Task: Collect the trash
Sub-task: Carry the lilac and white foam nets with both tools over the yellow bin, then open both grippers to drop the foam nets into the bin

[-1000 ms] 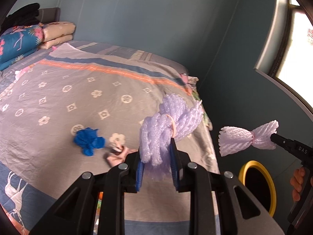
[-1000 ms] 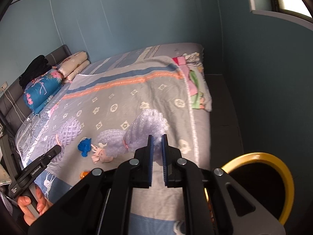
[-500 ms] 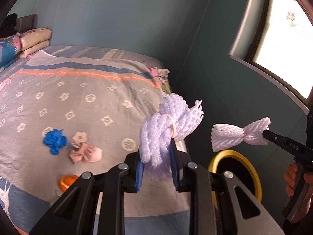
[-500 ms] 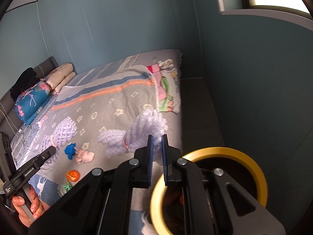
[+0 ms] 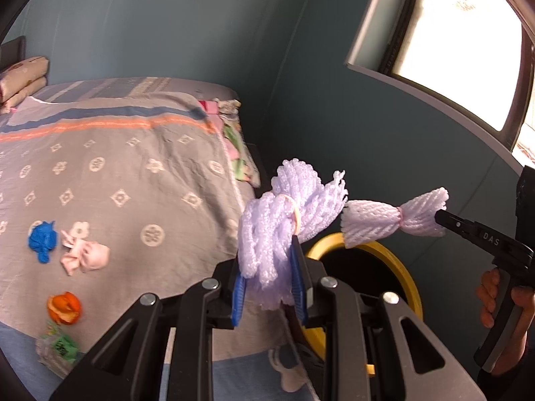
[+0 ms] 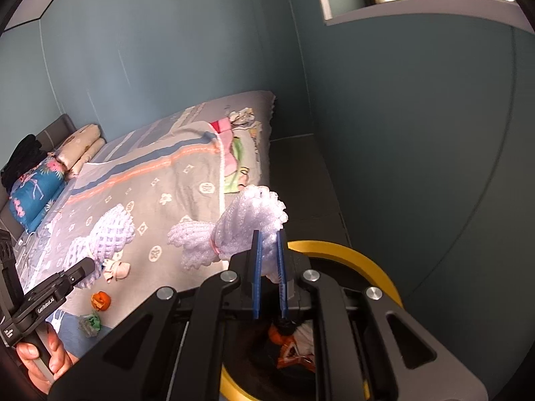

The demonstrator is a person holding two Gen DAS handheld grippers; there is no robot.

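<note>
My left gripper [image 5: 267, 267] is shut on a lilac foam fruit net [image 5: 284, 207] tied with a rubber band, held beside the bed's edge. My right gripper [image 6: 267, 267] is shut on a second foam net [image 6: 247, 227], held over a yellow-rimmed trash bin [image 6: 351, 250] with trash inside. In the left wrist view the right gripper's net [image 5: 384, 220] hangs above the bin [image 5: 398, 260]. On the bed lie a blue scrap [image 5: 41, 240], a pink crumpled scrap [image 5: 87, 257], an orange peel [image 5: 63, 307] and a green wrapper [image 5: 60, 347].
The bed [image 5: 117, 167] with a grey patterned blanket fills the left. Pillows [image 6: 40, 180] lie at the headboard. A teal wall [image 6: 418, 133] and a window [image 5: 451, 33] stand to the right. The bin sits on the dark floor [image 6: 301, 173] between bed and wall.
Both grippers have swung right, away from the bed and toward the bin. The right gripper's net is now over the bin opening. Both stay shut on their nets.
</note>
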